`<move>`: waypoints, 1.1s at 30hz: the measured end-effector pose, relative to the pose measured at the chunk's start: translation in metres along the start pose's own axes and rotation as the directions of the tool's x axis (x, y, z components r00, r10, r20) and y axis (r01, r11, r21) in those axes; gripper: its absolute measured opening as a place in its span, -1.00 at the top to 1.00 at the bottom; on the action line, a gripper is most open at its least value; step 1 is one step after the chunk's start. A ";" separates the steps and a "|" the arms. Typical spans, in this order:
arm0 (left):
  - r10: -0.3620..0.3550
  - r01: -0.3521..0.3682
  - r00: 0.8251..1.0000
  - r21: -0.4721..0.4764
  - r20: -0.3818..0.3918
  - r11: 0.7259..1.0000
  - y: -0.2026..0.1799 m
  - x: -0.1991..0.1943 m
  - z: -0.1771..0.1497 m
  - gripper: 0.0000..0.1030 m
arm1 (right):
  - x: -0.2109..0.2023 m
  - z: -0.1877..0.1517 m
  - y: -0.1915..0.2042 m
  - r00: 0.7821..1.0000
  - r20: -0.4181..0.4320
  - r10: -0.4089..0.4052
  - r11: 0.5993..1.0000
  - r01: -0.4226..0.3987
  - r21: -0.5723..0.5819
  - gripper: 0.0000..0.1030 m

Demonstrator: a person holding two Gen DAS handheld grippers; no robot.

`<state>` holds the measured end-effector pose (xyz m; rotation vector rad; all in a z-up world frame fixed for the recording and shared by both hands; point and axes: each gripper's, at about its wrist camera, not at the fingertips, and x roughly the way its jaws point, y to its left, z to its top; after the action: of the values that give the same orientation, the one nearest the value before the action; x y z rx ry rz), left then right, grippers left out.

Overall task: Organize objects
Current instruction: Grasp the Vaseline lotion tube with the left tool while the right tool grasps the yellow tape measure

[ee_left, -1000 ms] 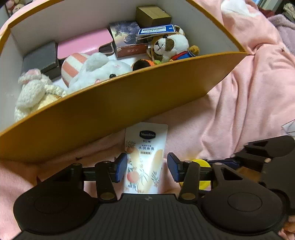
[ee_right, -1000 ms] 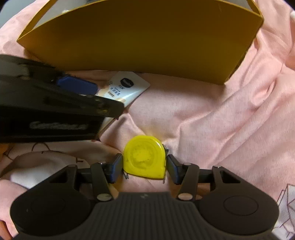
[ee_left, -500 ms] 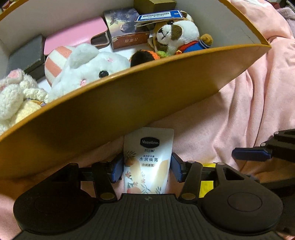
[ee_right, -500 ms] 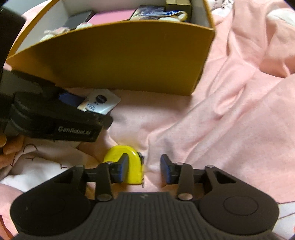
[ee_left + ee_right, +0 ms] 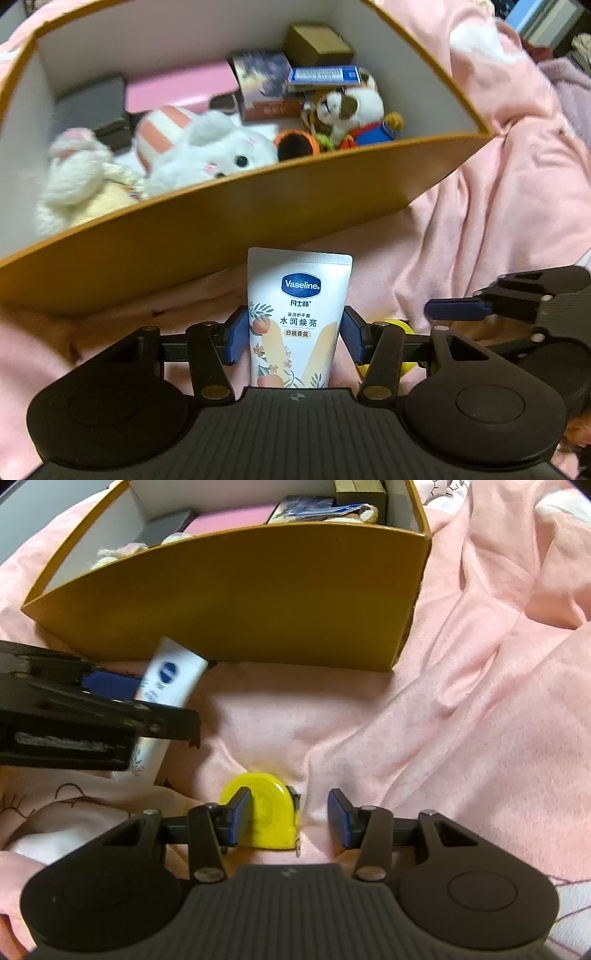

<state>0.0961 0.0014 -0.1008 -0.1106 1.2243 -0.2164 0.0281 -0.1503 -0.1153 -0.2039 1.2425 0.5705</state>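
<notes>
The left gripper (image 5: 293, 334) clamps the Vaseline tube (image 5: 298, 317) just before the box (image 5: 236, 602) wall, while the right gripper (image 5: 290, 821), jaws just widening, straddles the yellow tape measure (image 5: 264, 812) unclenched on open pink blanket (image 5: 461, 709).

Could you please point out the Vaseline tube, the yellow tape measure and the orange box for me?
Vaseline tube (image 5: 300, 295): left wrist view, on its blue logo.
Tape measure (image 5: 267, 812): right wrist view, on its round yellow face.
Box (image 5: 240, 602): right wrist view, on its near outer wall.
</notes>
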 end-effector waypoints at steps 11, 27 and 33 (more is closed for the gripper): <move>-0.018 0.020 1.000 -0.072 0.021 0.997 0.015 -0.032 -0.016 -0.17 | -0.002 -0.036 0.045 0.998 -0.051 0.031 0.994 -0.036 -0.099 -0.15; -0.027 0.038 0.995 -0.114 0.099 0.993 0.021 -0.041 -0.028 -0.17 | -0.013 -0.095 0.104 0.999 -0.026 -0.024 0.991 0.020 -0.134 -0.11; -0.086 0.106 0.987 -0.145 0.137 0.984 0.026 -0.055 -0.029 -0.17 | -0.050 -0.117 0.124 0.998 0.058 0.007 0.992 0.001 -0.125 -0.11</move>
<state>0.0541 0.0398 -0.0656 -0.3121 1.1049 -0.1963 -0.1433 -0.1123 -0.0872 -0.2885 1.1520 0.6530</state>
